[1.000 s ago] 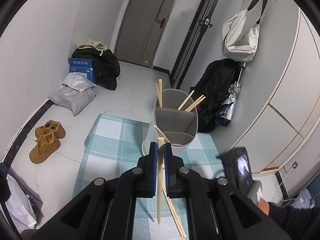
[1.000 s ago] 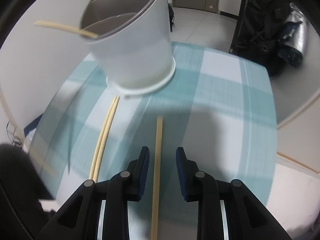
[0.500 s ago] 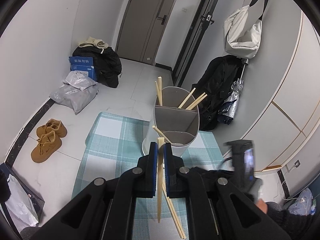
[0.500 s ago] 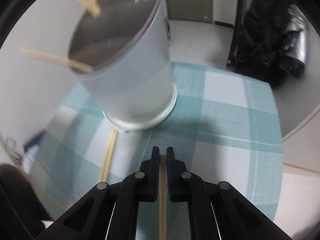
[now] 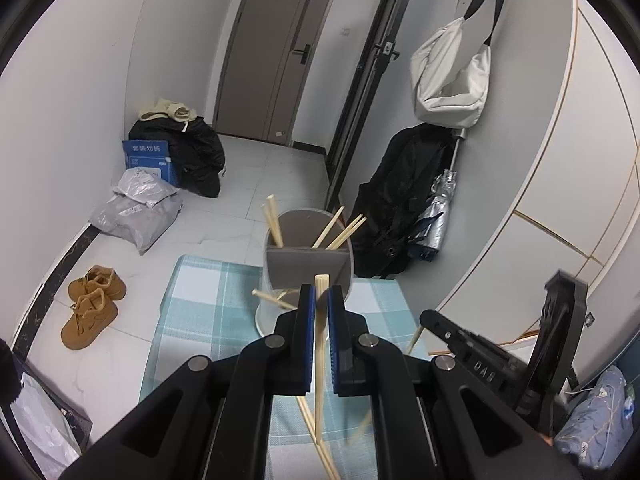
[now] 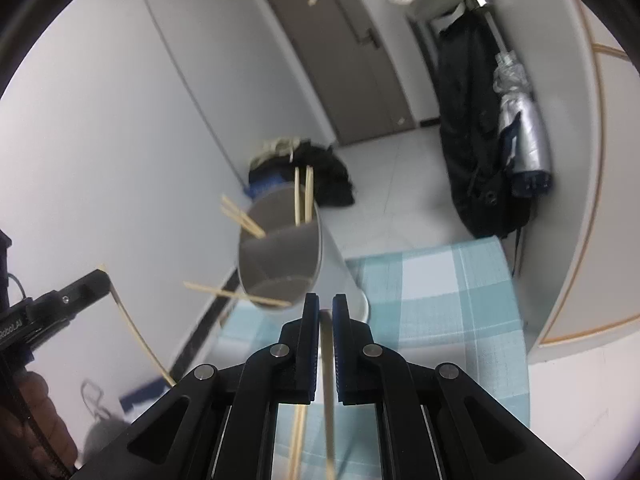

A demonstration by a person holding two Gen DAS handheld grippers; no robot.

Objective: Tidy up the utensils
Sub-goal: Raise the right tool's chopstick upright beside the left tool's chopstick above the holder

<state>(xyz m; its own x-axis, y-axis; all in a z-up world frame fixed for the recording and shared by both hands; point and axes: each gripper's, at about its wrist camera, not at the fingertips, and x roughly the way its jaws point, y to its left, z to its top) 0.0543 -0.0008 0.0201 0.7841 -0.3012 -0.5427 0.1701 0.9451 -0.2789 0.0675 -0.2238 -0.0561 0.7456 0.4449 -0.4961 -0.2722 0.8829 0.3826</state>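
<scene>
On the small table with the teal checked cloth [image 5: 200,320] stands a pale, round utensil holder [image 5: 308,256] split by grey dividers into compartments. Two chopsticks lean out of its far-left part and three more fan out at the far right, while one lies slanted across the near rim. Just in front of the holder, the left gripper [image 5: 320,336] is clamped tight on a single chopstick [image 5: 319,360], which stands nearly upright between the blue pads, its square end just above the fingertips and its thin end hanging clear of the cloth. Beside it, the right gripper [image 6: 326,344] has pinched its pads onto another chopstick [image 6: 329,408], blurred, running back under the fingers toward the camera; in the left wrist view this gripper shows at the right edge with the stick's tip poking out near the table's corner. A pair of loose chopsticks [image 5: 320,444] lies on the cloth beneath both tools. Against the left wall sit tan shoes [image 5: 92,304], a grey parcel bag [image 5: 136,212] and a blue box [image 5: 150,160] by a heap of dark clothing. A white bag [image 5: 452,76] hangs on the right wall above a black coat [image 5: 400,200] and a folded silver umbrella [image 5: 436,212].
</scene>
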